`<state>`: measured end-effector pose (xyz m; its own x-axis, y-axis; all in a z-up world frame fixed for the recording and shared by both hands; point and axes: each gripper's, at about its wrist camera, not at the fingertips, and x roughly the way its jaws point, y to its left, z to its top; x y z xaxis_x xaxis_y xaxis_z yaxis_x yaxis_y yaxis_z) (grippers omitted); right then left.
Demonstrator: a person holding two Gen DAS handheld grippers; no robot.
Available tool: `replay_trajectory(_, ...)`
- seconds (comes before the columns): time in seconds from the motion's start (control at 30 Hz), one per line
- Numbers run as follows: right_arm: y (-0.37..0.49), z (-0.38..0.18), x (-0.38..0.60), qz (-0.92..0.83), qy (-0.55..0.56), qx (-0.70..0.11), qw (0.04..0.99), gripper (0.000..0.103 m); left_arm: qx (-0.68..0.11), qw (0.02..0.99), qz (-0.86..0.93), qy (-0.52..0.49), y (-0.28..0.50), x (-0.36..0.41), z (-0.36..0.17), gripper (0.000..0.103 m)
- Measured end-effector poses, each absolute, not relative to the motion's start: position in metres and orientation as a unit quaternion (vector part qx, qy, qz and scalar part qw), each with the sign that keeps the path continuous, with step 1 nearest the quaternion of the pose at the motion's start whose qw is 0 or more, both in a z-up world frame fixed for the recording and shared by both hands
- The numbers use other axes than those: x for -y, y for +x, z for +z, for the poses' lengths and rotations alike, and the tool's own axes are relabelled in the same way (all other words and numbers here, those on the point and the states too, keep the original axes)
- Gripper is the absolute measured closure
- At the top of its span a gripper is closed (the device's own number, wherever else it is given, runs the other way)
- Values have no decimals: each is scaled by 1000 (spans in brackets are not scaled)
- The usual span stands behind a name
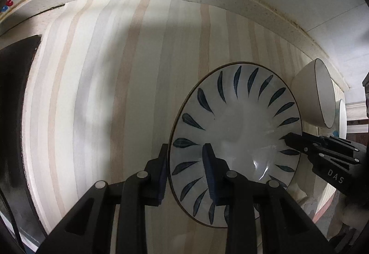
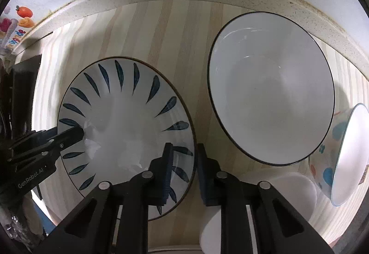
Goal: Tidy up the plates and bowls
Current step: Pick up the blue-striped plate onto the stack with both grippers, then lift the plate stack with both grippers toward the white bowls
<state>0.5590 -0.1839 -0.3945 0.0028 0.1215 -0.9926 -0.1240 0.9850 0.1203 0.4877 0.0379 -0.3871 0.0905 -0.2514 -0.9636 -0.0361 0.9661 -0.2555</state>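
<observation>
Glazed ceramic leaf-pattern plate [image 2: 124, 129] on striped countertop [image 1: 96, 83] | stiff, slick, breakable; take by rim | left gripper [image 1: 188, 171] and right gripper [image 2: 184, 168] each straddle opposite rims, jaws narrow, contact unclear | white bowl [image 2: 269, 90] just beside, floral bowl [image 2: 339, 157] further right

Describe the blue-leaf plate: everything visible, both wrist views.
The blue-leaf plate is round, white and glossy like glazed ceramic, with a thin dark rim and a ring of dark blue leaf strokes around a plain centre. It looks empty and undamaged. It sits over the striped wood-look counter, left of the plain white bowl. The left gripper straddles its left rim and the right gripper its right rim, one finger inside, one outside; whether it is lifted cannot be told.
</observation>
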Motion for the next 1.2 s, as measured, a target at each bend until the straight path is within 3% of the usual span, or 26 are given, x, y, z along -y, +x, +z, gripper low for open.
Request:
replay_trajectory(0.33,543,-381,191,101,32,-696,710,85,-652,749,-73,-91,474,-29,-338,77)
replay_trajectory(0.73,497,-309,225,151,51,-664,730,85,-614,782,-74,-81,422,-12,-263,77)
replay_trajectory(1.2,391,-276,285,162,63,-662,729,85,-614,778,-104,-79,344,42,-253,77)
